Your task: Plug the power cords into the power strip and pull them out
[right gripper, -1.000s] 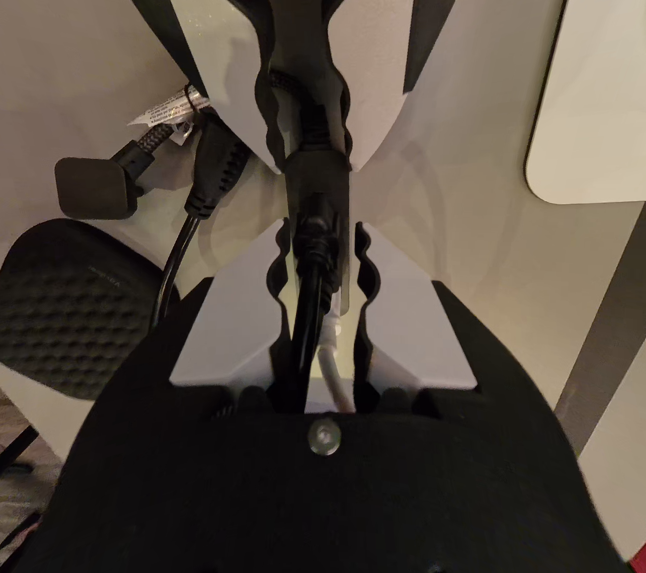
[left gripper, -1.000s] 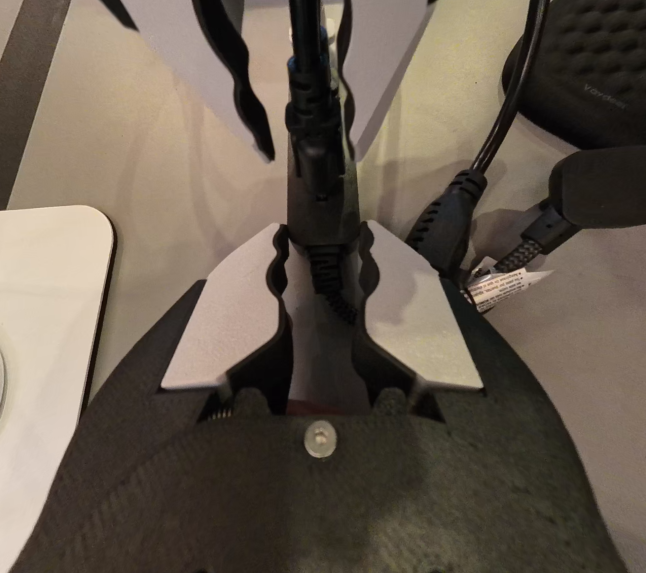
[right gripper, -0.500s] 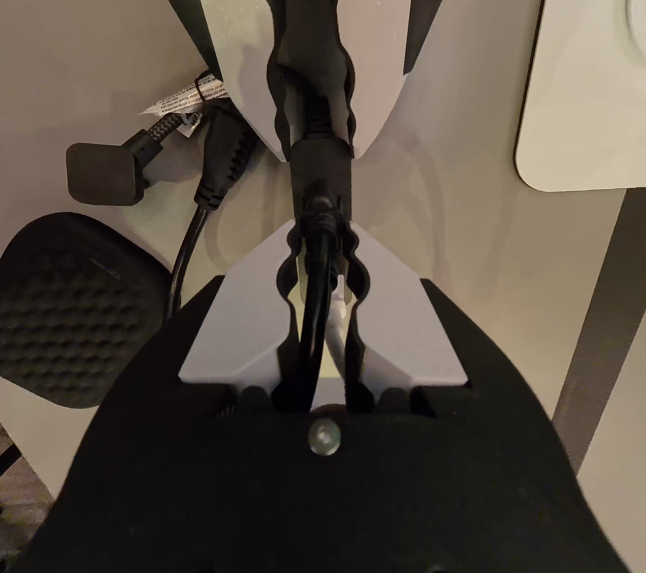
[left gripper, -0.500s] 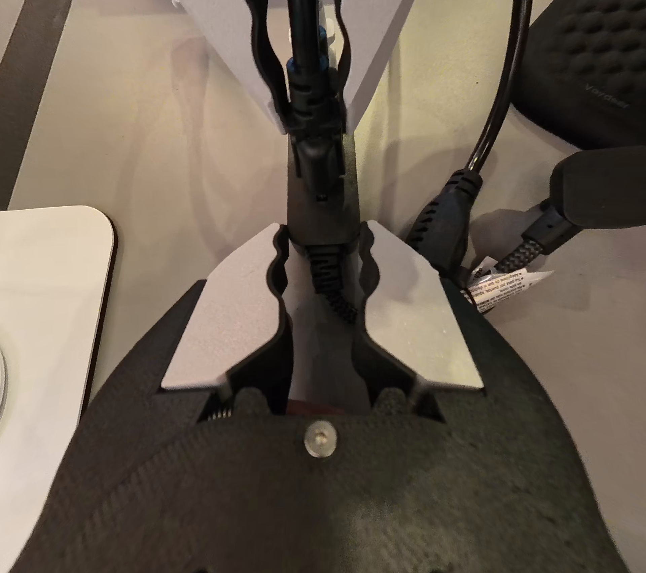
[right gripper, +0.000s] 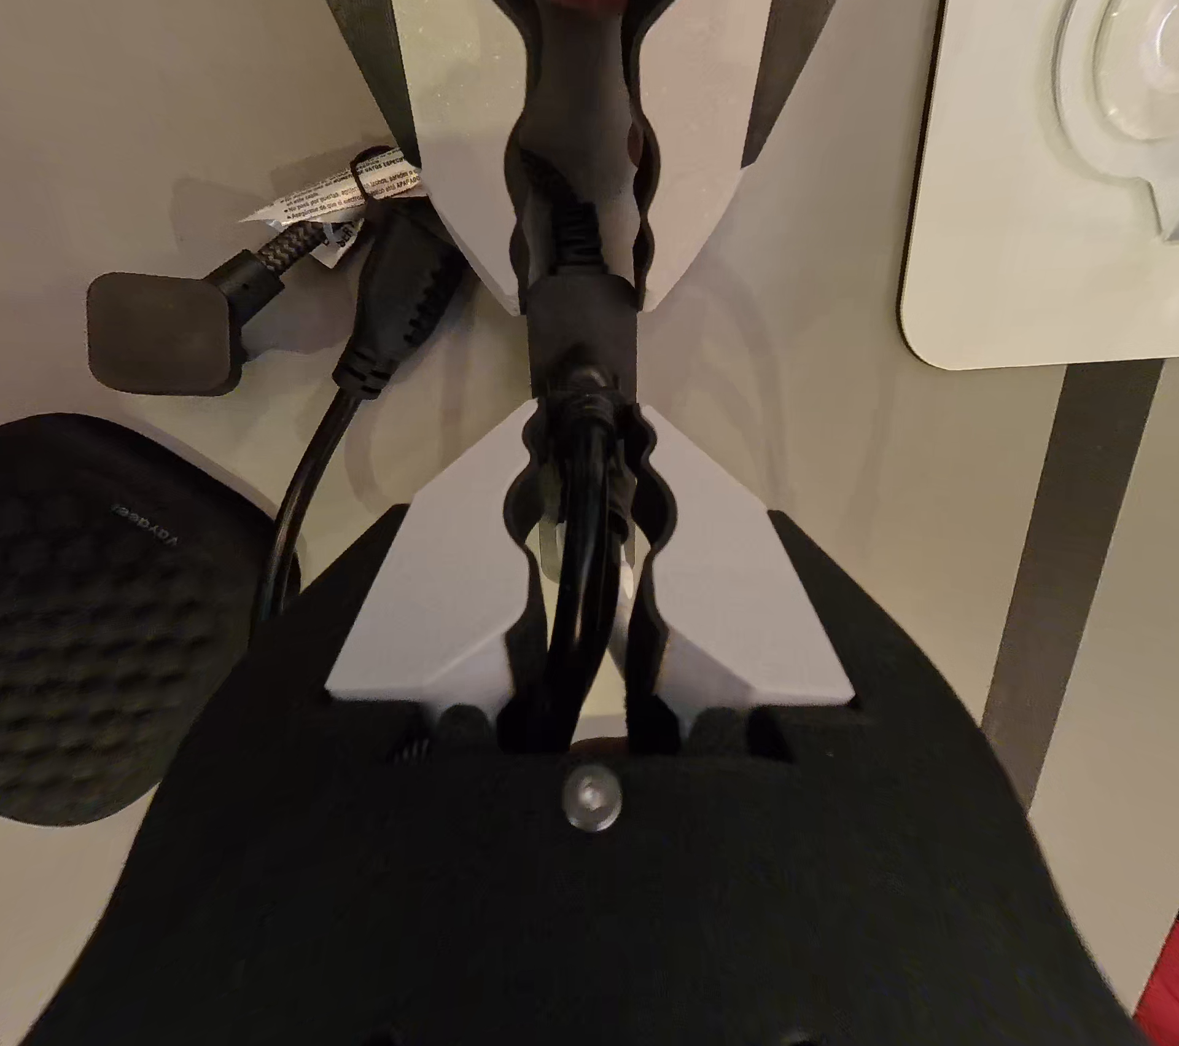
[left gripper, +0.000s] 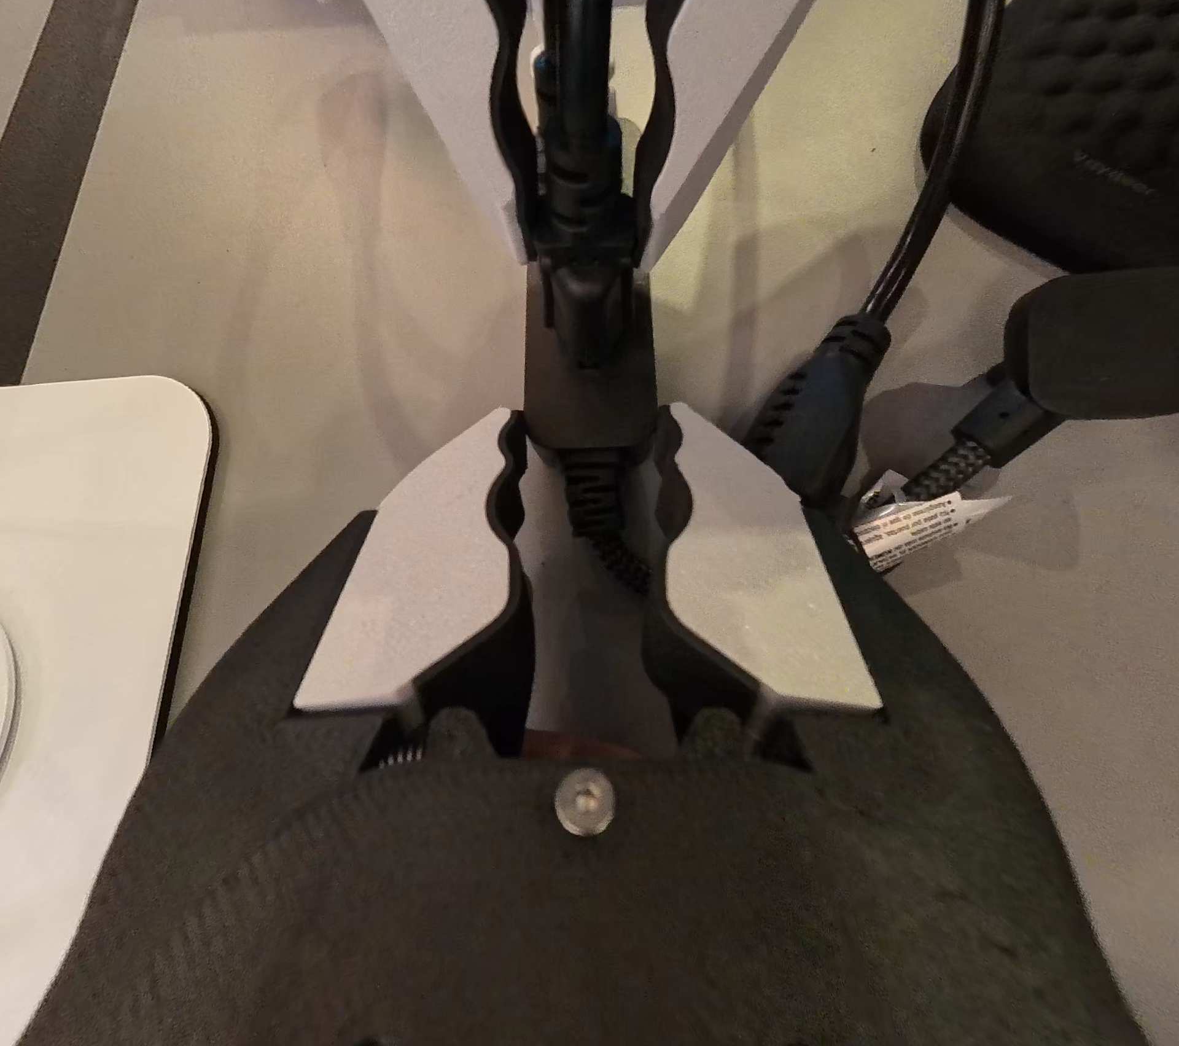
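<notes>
Left gripper (left gripper: 590, 428) pinches the power strip's (left gripper: 590, 377) near end on the table (left gripper: 255, 186), while the right gripper (right gripper: 584, 422), facing it along the strip's long axis, clamps the plugged-in cord plug (right gripper: 584, 383).

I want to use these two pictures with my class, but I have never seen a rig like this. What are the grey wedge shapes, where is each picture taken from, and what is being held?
Each picture comes from a camera mounted on a hand-held tool, looking along its two grey fingers. A person holds one in each hand, and the two face each other.

In the left view, the left tool grips the black power strip by one end. In the right view, the right tool is shut on a black plug seated in that strip.

On the pale table lie a second plug, a black block on a braided cable, a black dimpled pad and a white board.
</notes>
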